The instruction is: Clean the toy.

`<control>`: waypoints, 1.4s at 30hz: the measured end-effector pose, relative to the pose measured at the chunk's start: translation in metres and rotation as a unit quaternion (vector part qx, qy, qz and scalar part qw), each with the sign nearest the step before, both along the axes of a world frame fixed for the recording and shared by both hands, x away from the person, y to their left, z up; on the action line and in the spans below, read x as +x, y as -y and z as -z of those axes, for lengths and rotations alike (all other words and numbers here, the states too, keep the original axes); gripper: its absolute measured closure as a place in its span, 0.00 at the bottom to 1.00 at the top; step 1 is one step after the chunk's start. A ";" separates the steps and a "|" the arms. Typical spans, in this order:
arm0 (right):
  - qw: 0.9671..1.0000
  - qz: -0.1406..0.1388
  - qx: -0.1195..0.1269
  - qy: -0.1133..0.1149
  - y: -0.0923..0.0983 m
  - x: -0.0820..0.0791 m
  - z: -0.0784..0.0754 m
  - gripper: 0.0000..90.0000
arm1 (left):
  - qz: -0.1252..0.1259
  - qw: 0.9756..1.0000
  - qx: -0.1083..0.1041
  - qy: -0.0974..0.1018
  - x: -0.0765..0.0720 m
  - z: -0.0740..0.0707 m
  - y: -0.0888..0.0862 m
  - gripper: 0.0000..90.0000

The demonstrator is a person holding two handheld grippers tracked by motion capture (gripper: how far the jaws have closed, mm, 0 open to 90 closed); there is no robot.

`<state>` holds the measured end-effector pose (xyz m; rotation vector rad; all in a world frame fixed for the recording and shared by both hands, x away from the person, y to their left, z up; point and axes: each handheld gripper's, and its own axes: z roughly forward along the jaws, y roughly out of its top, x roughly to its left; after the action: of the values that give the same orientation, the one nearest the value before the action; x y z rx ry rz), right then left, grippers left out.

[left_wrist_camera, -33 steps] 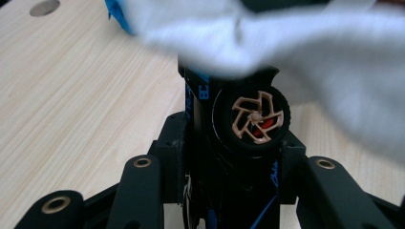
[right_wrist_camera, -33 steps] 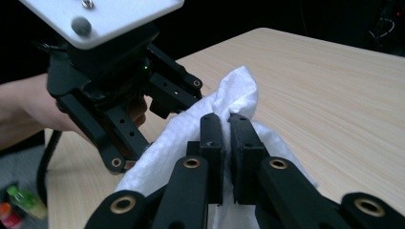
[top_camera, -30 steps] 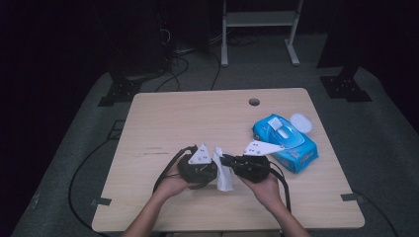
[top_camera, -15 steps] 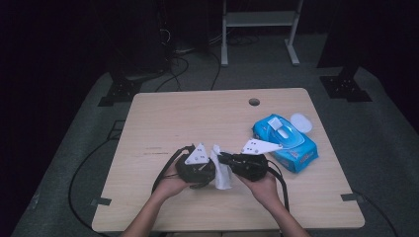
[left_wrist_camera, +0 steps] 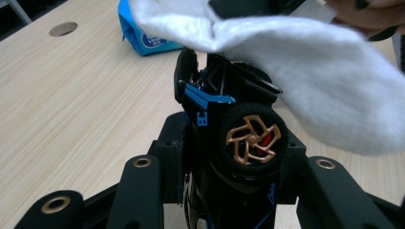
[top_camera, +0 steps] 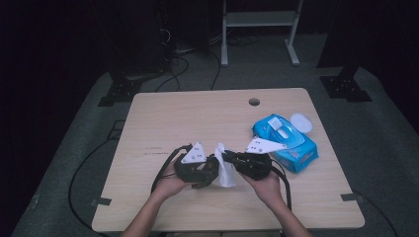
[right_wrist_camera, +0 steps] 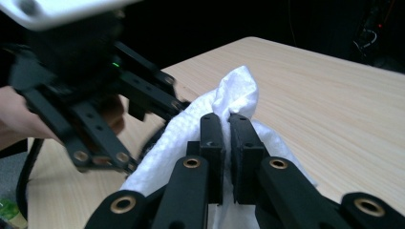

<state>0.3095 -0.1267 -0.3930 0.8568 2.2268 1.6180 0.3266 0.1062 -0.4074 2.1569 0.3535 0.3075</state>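
Wooden table [top_camera: 197,118], dark carpeted room

Wood table [top_camera: 197,118], near edge: left tongs [top_camera: 210,170] and right tongs [top_camera: 232,159] tips facing, just apart, white wipe [top_camera: 226,168] hanging between them. Dark object held under the left tongs, too small to identify. Blue wipes pack [top_camera: 286,140] just right of the right hand [top_camera: 267,185], round white lid [top_camera: 301,122] beside it. Hole [top_camera: 254,102] near far edge.
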 end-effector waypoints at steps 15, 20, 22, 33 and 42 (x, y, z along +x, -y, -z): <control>1.000 0.011 0.013 -0.015 0.011 0.005 0.005 0.94 | 0.001 1.000 -0.017 0.006 -0.001 -0.006 -0.001 0.64; 0.999 0.022 0.018 -0.035 0.017 0.008 0.014 0.94 | 0.001 1.000 -0.018 0.007 -0.001 -0.006 -0.002 0.64; 0.999 0.014 0.021 -0.024 0.013 0.005 0.007 0.94 | 0.002 1.000 -0.019 0.007 -0.001 -0.006 -0.001 0.64; 0.999 0.026 0.013 -0.042 0.019 0.009 0.019 0.94 | 0.002 1.000 -0.023 0.005 -0.002 -0.006 -0.003 0.64; 0.999 0.016 0.017 -0.025 0.014 0.005 0.011 0.94 | 0.003 1.000 -0.025 0.004 -0.001 -0.006 -0.004 0.64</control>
<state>0.3140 -0.1409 -0.4035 0.9462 2.2140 1.6421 0.3256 0.1107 -0.4014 2.1074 0.3470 0.3025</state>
